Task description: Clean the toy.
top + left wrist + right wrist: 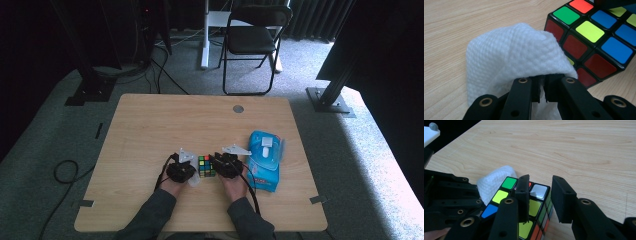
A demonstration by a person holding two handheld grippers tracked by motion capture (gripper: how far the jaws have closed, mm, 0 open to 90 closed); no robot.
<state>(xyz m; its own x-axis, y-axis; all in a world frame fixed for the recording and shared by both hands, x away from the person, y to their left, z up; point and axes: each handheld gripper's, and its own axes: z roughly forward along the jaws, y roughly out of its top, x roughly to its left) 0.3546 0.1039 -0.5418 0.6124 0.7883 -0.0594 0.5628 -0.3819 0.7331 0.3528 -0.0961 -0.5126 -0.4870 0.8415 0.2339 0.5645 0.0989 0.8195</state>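
A scrambled colour cube stands on the wooden table near its front edge, between my two grippers. My left gripper is just left of the cube, and its jaws are shut on a folded white wipe. The wipe bulges up beside the cube's red side. My right gripper is at the cube's right. In the right gripper view its jaws stand apart. One jaw lies over the cube's top, and the other is just off its right side.
A blue pack of wipes lies right of my right gripper. A round cable hole sits near the table's far edge. Beyond the table are a folding chair and black stand feet. Cables trail on the carpet at left.
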